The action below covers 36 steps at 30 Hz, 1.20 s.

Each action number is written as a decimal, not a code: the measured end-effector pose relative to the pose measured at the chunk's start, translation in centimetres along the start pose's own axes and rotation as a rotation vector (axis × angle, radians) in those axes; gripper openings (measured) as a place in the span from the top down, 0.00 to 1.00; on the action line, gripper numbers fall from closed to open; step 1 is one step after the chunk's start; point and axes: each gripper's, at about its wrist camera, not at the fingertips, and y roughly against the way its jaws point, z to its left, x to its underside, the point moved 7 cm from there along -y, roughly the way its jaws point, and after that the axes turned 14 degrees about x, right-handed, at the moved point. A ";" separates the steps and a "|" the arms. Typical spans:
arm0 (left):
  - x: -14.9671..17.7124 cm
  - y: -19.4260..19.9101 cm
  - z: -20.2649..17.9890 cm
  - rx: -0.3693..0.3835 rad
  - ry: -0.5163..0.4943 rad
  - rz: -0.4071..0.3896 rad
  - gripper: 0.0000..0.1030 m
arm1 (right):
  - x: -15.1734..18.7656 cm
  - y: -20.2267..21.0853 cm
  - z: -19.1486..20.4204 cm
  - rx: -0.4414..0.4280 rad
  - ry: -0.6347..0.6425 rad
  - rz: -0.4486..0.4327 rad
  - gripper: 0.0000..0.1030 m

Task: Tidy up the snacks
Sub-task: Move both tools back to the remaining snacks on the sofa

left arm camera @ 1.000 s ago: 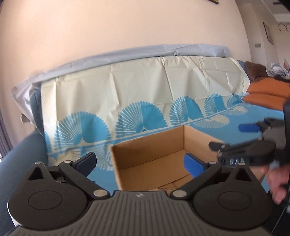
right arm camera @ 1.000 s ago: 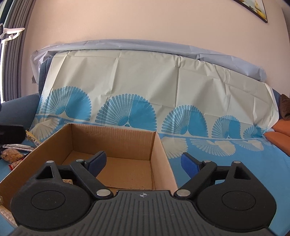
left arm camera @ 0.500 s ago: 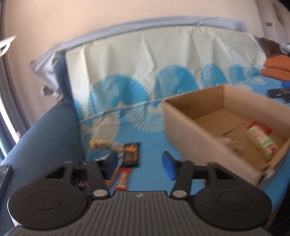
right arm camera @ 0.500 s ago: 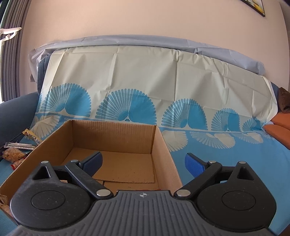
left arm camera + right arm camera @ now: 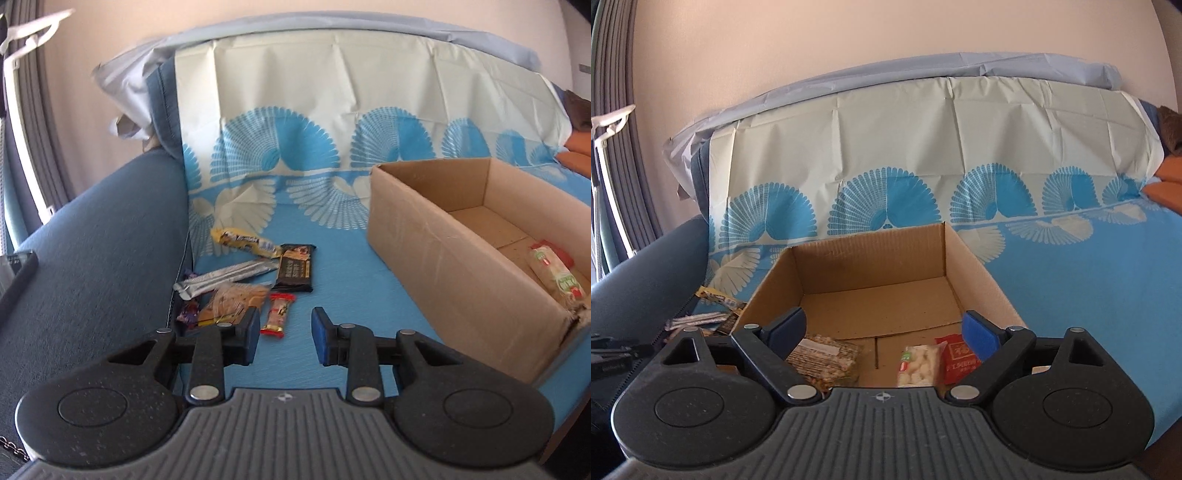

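Blue cloth (image 5: 332, 280): snack pile (image 5: 251, 280) left of cardboard box (image 5: 443, 258).

1. It was a home living room: a blue sofa (image 5: 92, 258) stood against a plain wall.
2. A fan-patterned cloth (image 5: 923, 155) draped it; grey curtains (image 5: 48, 122) hung beside.

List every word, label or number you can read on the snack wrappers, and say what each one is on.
None reads with certainty.
Red packet in the cardboard box: white characters and a line of letters, too small.
White-and-green pack in the box: green logo, blurred.
Dark bar on the blue cover: gold lettering, blurred.
Yellow bar: dark brand lettering, blurred.
Small red-ended wrapper: print too small.
Silver stick pack: no text visible.
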 end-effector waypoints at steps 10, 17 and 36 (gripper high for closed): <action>-1.2 3.7 -0.7 0.027 0.029 -0.064 0.67 | -1.2 3.6 1.9 -0.107 -0.123 0.044 0.48; -0.1 3.3 -0.5 0.034 0.026 -0.078 0.67 | 0.9 2.6 3.7 -0.108 -0.014 -0.013 0.48; -0.8 -3.0 5.7 -0.129 0.223 -0.046 0.60 | 2.3 0.6 6.8 -0.196 0.141 -0.007 0.48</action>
